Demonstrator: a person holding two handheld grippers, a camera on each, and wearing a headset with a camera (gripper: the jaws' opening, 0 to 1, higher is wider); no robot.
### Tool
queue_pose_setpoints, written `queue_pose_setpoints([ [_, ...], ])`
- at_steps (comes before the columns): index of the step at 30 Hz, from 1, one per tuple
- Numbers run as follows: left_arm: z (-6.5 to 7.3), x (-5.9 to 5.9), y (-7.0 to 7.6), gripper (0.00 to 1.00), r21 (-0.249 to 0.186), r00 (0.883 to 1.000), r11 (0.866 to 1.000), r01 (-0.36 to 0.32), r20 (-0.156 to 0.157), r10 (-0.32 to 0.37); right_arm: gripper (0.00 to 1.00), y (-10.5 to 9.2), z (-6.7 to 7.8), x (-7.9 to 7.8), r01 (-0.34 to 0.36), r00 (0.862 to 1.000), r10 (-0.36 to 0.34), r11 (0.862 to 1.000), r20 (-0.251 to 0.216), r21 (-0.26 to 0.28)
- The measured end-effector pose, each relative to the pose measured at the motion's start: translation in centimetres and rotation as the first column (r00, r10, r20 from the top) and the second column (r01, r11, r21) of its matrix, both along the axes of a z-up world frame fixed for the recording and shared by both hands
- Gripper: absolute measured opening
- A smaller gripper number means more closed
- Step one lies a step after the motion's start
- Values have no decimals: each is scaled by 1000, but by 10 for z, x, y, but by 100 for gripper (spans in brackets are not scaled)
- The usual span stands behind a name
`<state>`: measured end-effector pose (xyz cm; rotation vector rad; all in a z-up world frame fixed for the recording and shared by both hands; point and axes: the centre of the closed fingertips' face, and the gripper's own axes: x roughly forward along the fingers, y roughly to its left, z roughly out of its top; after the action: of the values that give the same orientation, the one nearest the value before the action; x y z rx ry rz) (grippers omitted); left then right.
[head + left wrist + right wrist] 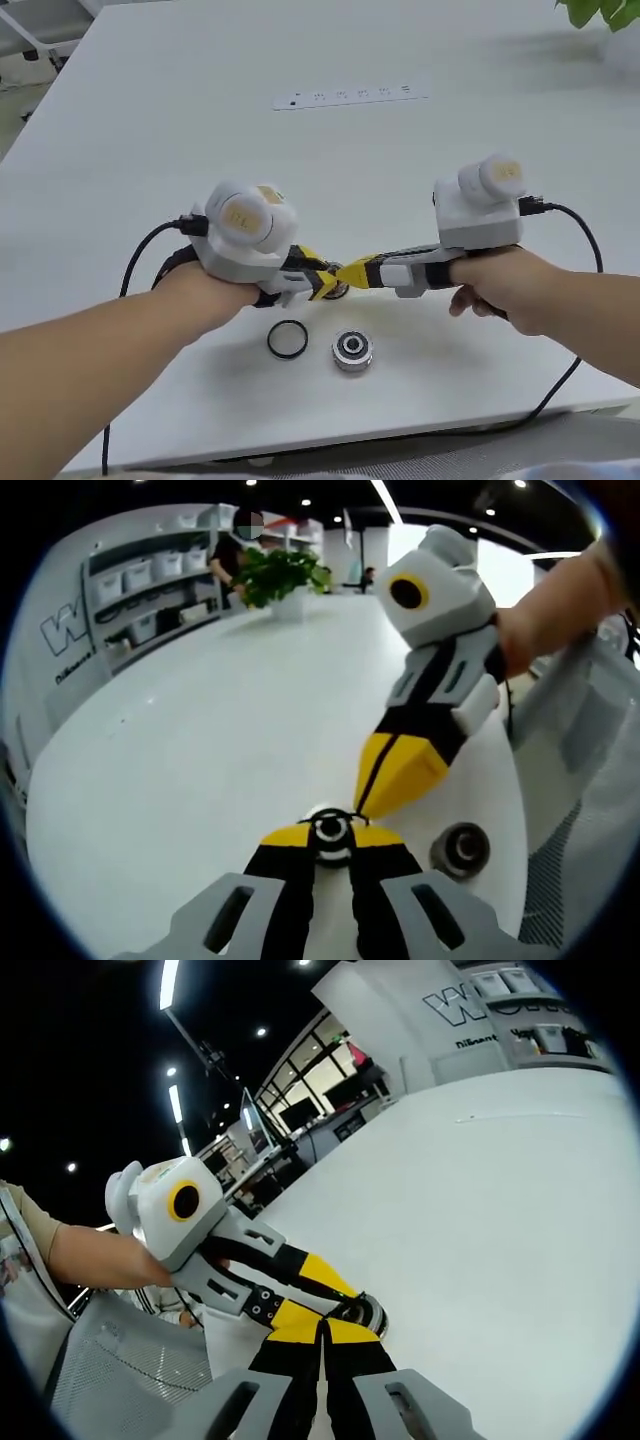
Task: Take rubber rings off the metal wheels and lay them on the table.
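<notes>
Just above the white table [150,130], a small metal wheel [337,291] sits between the yellow tips of my left gripper [325,285], which is shut on it. My right gripper [346,276] comes in from the right, shut on the rubber ring at the wheel's rim. In the left gripper view the wheel [330,827] shows between my left gripper's [330,840] jaws, with the right gripper [361,804] touching its top. The right gripper view has my right gripper [322,1328] against the wheel [368,1314]. A loose black rubber ring [287,340] lies on the table beside a second metal wheel [352,350].
A flush socket strip [350,96] is set in the table farther back, and a potted plant [600,12] stands at the far right corner. Black cables [140,255] trail from both grippers. The table's front edge [400,430] runs just below the loose parts.
</notes>
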<state>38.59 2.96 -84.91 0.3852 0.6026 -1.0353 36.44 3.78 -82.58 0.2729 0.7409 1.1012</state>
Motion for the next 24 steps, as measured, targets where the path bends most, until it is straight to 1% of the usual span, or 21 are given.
queue_pose_setpoints([
  [4,0,0,0,13,-4,1000,1000,-1,-1,1,0,-2,1,-1,-2,1000,2,1000,-2,6],
  [7,1,-2,-1,13,-10,1000,1000,-6,-2,6,0,-5,-3,2,15,1000,-15,1000,8,-16],
  [8,1,-2,-1,13,-13,1000,1000,-8,-4,8,0,-7,-5,3,22,1000,-22,999,17,-31],
  [12,3,-4,-2,14,-8,1000,1000,-8,-4,8,0,-11,-13,8,53,998,-52,996,21,-70],
  [13,3,-5,-2,14,-7,1000,1000,-9,-5,9,0,-11,-15,8,54,998,-53,996,16,-75],
  [15,3,-6,-3,14,-7,1000,1000,-12,-9,11,0,-11,-16,8,55,998,-54,995,25,-82],
  [19,4,-6,-1,14,4,1000,1000,-7,-9,7,0,-9,-14,8,52,998,-49,995,38,-83],
  [22,5,-7,0,17,16,1000,1000,2,-7,-2,0,-8,-13,8,54,998,-51,995,38,-79],
  [24,8,-7,1,18,11,1000,1000,6,-1,-6,0,-8,-13,7,55,998,-52,995,40,-79],
])
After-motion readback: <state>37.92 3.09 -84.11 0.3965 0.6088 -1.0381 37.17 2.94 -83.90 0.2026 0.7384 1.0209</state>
